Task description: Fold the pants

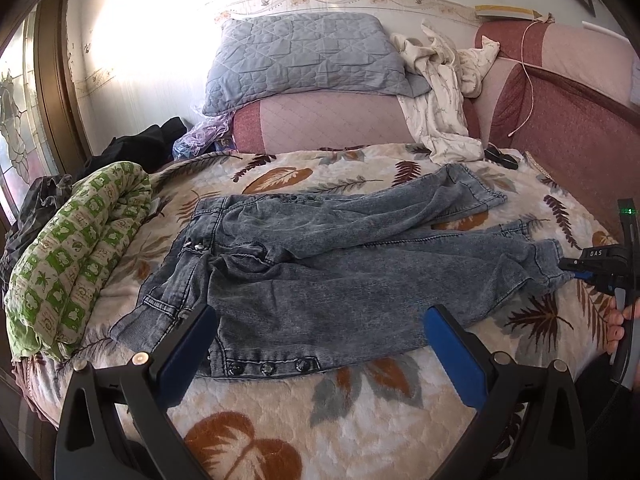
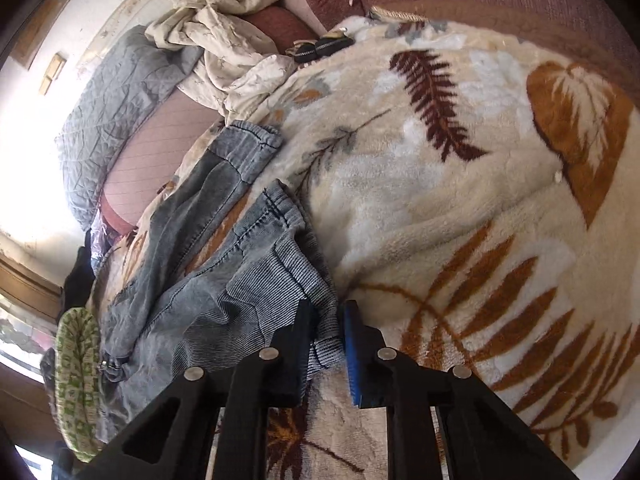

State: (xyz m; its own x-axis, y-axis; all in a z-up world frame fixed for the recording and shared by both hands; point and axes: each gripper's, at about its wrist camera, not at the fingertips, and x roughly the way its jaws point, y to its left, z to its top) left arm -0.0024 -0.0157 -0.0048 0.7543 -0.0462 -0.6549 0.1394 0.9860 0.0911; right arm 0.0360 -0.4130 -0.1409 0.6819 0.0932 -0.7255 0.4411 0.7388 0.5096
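Grey-blue washed jeans [image 1: 320, 248] lie flat on a leaf-patterned blanket [image 1: 360, 408], waistband to the left and legs spread to the right. My left gripper [image 1: 320, 316] is open, its blue pads hovering wide apart over the near hip and thigh, close to the buttoned edge. My right gripper [image 1: 576, 274] reaches in from the right and is shut on the cuff of the near leg. In the right wrist view the ribbed cuff [image 2: 326, 340] is pinched between the fingers of the right gripper [image 2: 329, 320]. The far leg [image 2: 232, 160] lies free beyond it.
A rolled green-patterned quilt [image 1: 80, 248] lies along the left side of the bed. A grey pillow [image 1: 304, 56] and a crumpled cream garment [image 1: 440, 92] rest on pink-red cushions [image 1: 560, 120] behind. Dark clothes [image 1: 140, 144] are piled at back left. A hand [image 1: 618, 320] holds the right gripper.
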